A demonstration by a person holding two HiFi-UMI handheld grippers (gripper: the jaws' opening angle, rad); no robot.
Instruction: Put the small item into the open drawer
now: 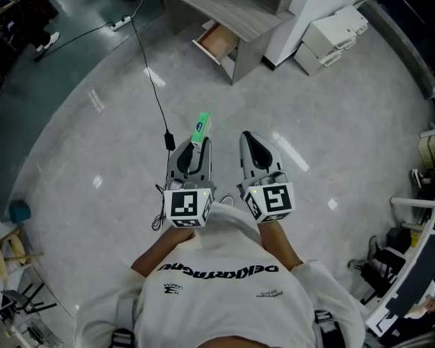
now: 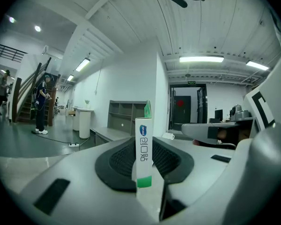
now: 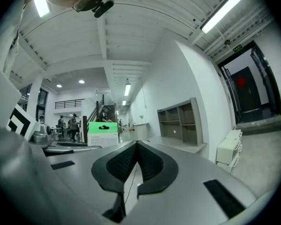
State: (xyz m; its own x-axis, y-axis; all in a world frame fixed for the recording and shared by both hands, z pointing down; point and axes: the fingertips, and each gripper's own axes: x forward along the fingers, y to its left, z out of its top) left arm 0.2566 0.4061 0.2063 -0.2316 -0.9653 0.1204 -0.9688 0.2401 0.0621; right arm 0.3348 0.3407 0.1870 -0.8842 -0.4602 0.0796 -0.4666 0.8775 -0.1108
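Note:
A small green-and-white box [image 1: 201, 130] sticks out forward from my left gripper [image 1: 196, 148], whose jaws are shut on it. In the left gripper view the box [image 2: 144, 150] stands upright between the dark pads. My right gripper [image 1: 251, 142] is beside it, shut with nothing in it; its pads [image 3: 124, 161] meet at the tip. From the right gripper view the box [image 3: 103, 133] shows at the left. The open drawer [image 1: 219, 40] hangs out of a grey desk [image 1: 225, 6] well ahead across the floor, and its wooden inside looks bare.
A black cable [image 1: 151, 78] runs over the grey floor from a power strip [image 1: 120, 24] to my left gripper. White cabinets [image 1: 332, 33] stand right of the desk by a white pillar [image 1: 315, 6]. Racks and gear [image 1: 420, 216] crowd the right edge. People stand far off by a staircase [image 2: 41, 104].

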